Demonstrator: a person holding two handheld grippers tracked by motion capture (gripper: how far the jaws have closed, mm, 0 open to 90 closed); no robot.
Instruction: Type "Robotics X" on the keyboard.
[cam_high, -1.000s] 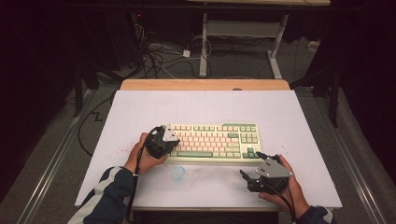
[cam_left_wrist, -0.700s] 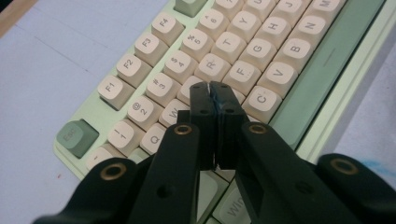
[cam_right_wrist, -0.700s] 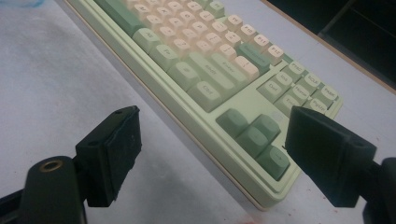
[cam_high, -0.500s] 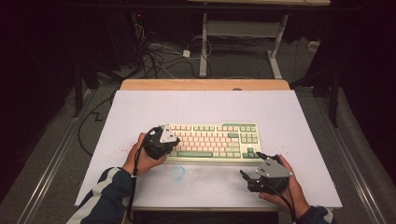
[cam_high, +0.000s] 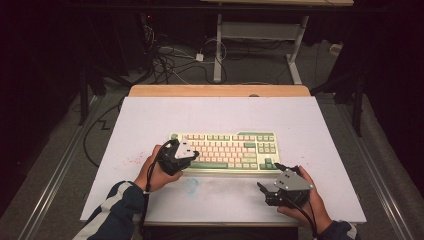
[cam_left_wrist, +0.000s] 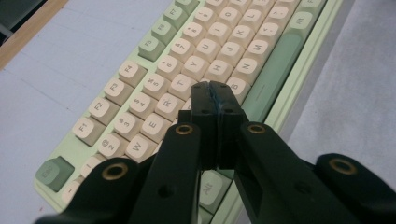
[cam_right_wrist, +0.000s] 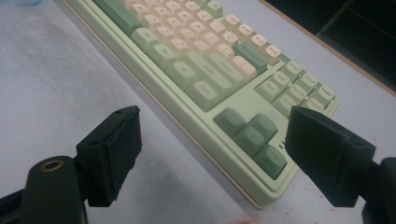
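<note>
Your left gripper (cam_high: 192, 156) has lifted a little and drifted across the keyboard (cam_high: 227, 150) over the last second, so you seem to be between key presses, moving to the next letter; its jaws are pressed tight together with nothing between them, tips poised above the middle letter rows. The keyboard lies mid-table on the white mat (cam_high: 150, 120). Your right gripper (cam_high: 269, 192) rests just off the keyboard's near right corner, jaws wide apart and empty.

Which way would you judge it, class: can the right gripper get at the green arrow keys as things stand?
Probably yes. The right gripper has its jaws wide open, facing the arrow keys at the keyboard's near corner, with bare table between.
</note>
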